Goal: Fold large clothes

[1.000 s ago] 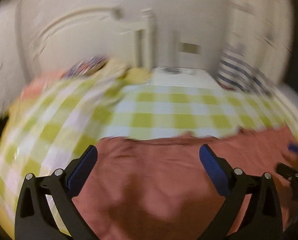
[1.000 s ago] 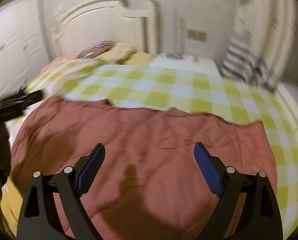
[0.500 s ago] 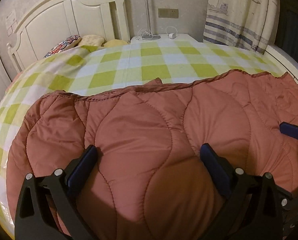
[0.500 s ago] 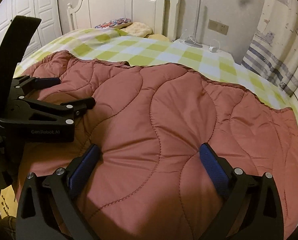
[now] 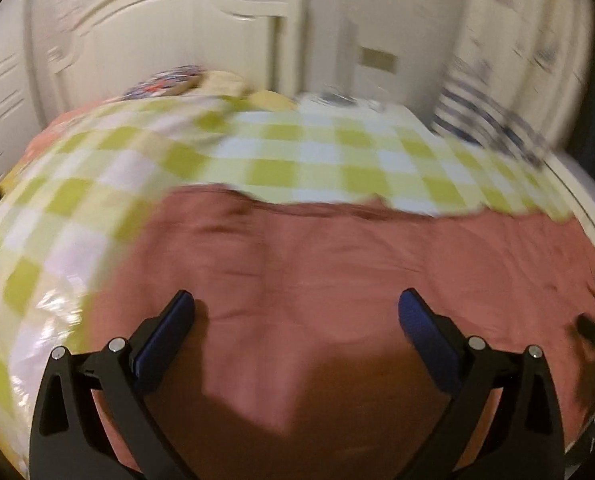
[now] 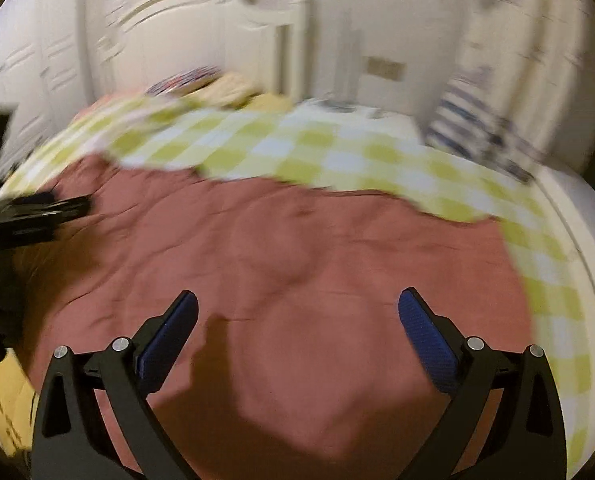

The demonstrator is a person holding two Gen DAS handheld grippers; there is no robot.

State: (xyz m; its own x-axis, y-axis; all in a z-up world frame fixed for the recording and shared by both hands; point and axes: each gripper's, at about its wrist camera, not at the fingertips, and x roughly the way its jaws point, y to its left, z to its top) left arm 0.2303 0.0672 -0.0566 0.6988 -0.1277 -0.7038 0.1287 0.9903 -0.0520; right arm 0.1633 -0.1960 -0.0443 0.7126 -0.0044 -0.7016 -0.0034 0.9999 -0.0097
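A large reddish-brown quilted garment (image 5: 337, 280) lies spread over the near part of the bed; it also shows in the right wrist view (image 6: 297, 264). My left gripper (image 5: 297, 312) is open and empty, held above the garment's near edge. My right gripper (image 6: 297, 312) is open and empty, also above the garment. The left gripper shows at the left edge of the right wrist view (image 6: 37, 208). Both views are motion-blurred.
The bed has a green-and-white checked sheet (image 5: 297, 152) and a white headboard (image 5: 157, 40). Pillows (image 5: 185, 80) lie at the head. A striped curtain (image 5: 497, 120) hangs at the right. Something yellow (image 6: 9, 400) sits at the lower left.
Both grippers have pulled back and up from the garment since half a second ago. The views are blurred again, and more checked sheet shows. Both stay open.
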